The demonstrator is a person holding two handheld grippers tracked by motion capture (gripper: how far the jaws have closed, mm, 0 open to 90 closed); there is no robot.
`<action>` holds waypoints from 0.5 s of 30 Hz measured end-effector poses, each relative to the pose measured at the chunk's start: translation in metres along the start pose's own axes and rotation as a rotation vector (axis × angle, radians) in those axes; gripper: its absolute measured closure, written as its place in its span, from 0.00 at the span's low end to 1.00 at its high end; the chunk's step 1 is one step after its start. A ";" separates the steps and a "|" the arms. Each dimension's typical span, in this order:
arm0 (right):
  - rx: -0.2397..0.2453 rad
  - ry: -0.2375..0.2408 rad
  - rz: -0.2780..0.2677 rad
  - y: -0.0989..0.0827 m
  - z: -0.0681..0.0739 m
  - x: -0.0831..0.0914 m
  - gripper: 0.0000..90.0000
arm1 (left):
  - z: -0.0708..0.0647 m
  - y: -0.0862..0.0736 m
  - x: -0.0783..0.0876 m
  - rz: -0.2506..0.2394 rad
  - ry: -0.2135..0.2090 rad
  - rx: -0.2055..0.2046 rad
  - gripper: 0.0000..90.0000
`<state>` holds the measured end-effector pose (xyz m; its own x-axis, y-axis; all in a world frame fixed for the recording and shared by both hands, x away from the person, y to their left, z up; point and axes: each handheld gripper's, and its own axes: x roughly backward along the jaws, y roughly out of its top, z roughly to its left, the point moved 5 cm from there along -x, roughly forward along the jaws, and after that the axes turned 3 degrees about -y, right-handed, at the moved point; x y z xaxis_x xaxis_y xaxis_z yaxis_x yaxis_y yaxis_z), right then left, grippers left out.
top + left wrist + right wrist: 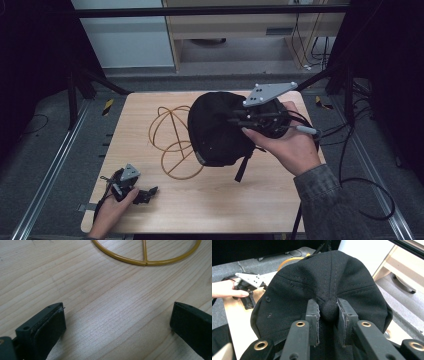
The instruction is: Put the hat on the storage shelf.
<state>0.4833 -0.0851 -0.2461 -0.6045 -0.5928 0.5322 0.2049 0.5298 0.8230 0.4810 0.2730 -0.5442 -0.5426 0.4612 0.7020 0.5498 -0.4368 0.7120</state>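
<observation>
Around the cap: a yellow wire frame (pixel 172 142) of thin curved hoops lies on the tabletop (pixel 215 200) just left of the black cap (pixel 217 130), partly hidden behind it.
Cap: black woven fabric, stitched panels, small eyelets, a round button at the crown; it is held over the right half of the tabletop, a strap hanging below its near edge.
Right gripper (pixel 329 311): jaws clamped on the cap's crown button, one pad on each side of it.
Left gripper (pixel 145 194): low at the near left corner, held by the left hand (pixel 111 212); jaws wide apart over bare wood, holding nothing, the frame's hoop ahead of them.
Open room: the near middle of the tabletop is bare between the two grippers.
Edges: pale wood grain, rounded corners; metal rails run along both sides on grey floor.
</observation>
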 end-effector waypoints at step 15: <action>0.067 0.050 -0.006 0.034 0.025 -0.030 0.82 | 0.000 0.000 0.000 0.002 0.000 -0.001 0.00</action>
<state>0.4886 -0.0344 -0.2391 -0.5661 -0.6246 0.5380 0.1483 0.5648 0.8118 0.4812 0.2732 -0.5441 -0.5414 0.4607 0.7033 0.5502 -0.4383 0.7107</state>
